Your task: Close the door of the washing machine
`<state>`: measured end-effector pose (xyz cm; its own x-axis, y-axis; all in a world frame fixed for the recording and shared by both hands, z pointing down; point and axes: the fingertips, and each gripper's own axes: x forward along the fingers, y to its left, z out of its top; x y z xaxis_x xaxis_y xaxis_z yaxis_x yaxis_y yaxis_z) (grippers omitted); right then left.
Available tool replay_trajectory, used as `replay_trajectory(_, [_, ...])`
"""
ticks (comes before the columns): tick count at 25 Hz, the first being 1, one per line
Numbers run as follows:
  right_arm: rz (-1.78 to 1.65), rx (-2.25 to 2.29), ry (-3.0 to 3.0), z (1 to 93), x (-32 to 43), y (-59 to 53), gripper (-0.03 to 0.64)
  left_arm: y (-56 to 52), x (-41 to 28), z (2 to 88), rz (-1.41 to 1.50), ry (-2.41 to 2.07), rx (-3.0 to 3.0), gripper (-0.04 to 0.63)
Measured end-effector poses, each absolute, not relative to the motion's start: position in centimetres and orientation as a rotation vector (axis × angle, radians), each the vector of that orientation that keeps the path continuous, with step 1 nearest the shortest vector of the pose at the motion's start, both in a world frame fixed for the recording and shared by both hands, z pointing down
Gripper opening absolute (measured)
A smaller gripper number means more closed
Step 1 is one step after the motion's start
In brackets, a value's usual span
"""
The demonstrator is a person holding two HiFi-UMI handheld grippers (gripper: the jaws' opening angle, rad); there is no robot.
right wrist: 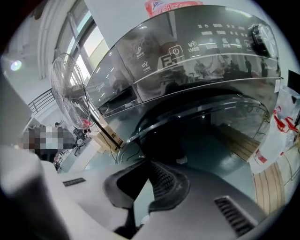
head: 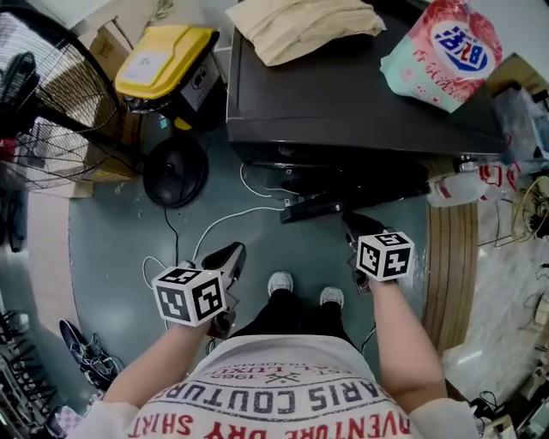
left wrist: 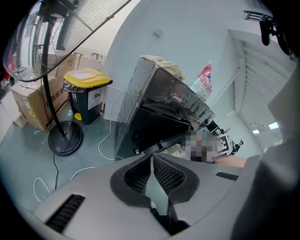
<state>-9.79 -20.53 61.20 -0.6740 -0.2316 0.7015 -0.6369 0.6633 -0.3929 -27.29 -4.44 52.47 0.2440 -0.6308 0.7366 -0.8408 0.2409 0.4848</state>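
The dark washing machine (head: 343, 94) stands in front of me, and its door (head: 313, 207) hangs open towards me from the front. The right gripper view looks at the door's round rim (right wrist: 187, 123) from close by, under the control panel (right wrist: 206, 42). My right gripper (head: 356, 226) is just right of the door's edge; I cannot tell whether it touches. Its jaws are shut with nothing between them. My left gripper (head: 228, 257) hangs lower left, away from the machine and shut on nothing. The left gripper view shows the machine (left wrist: 164, 112) from the side, with the door (left wrist: 161, 142) sticking out.
A folded cloth (head: 300, 26) and a detergent bag (head: 442, 51) lie on the machine. A yellow-lidded bin (head: 167, 64), a standing fan (head: 51, 103) with its round base (head: 175, 171) and cables (head: 214, 225) occupy the floor at left. A wooden platform (head: 450, 266) lies to the right.
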Motion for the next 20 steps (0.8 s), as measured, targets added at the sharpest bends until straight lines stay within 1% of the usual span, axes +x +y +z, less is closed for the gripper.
replay_trajectory(15, [0.840, 0.735, -2.261, 61.6, -12.5, -23.2, 0.021, -3.4, -30.1, 53.1, 0.250, -1.474, 1.443, 0.041])
replay_trajectory(20, [0.853, 0.839, -2.260, 62.0, -12.5, -23.5, 0.021, -3.1, -30.6, 53.6, 0.250, -1.472, 1.440, 0.041])
